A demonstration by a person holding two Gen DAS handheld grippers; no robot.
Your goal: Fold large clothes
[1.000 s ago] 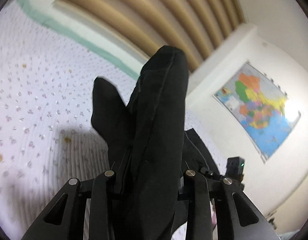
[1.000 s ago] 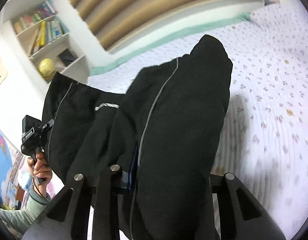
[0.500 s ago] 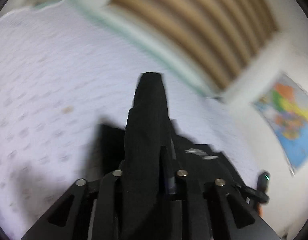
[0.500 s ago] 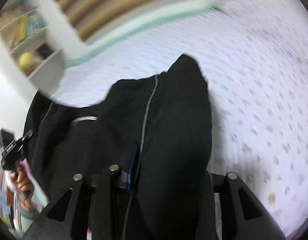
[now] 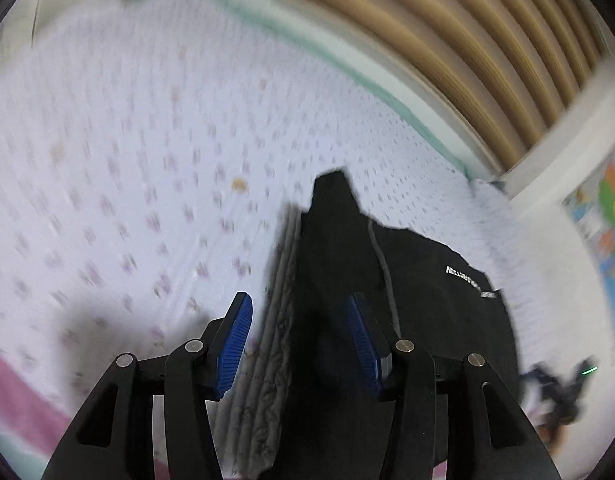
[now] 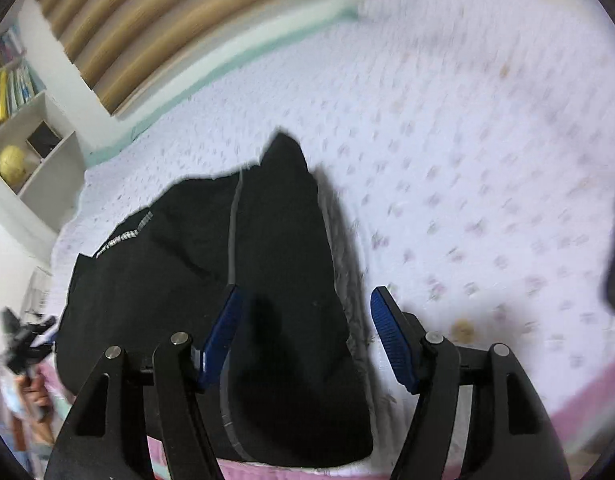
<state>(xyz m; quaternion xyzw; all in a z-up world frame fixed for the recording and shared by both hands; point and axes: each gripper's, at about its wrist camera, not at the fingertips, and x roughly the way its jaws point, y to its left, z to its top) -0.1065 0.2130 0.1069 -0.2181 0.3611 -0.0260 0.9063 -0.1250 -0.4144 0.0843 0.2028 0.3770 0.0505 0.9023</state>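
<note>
1. Left wrist view: left gripper (image 5: 297, 344) has just been opening; jaws apart, the one black garment (image 5: 419, 300) lying loose between them, long axis toward twelve o'clock on the bedspread (image 5: 127, 180).
2. Right wrist view: right gripper (image 6: 303, 344) likewise just opened, pads clear of the cloth; garment (image 6: 275, 248) runs to twelve, spreading toward nine.
3. Count: one garment, two grippers, both equally near.

A bed (image 5: 119, 168) covered in a white quilted spread with small faded purple flower prints, edged in pale green at its far side and pink at the near side, carried the load. A black fabric garment (image 6: 275, 272) with thin grey piping and a small white printed label lay spread directly on it.
</note>
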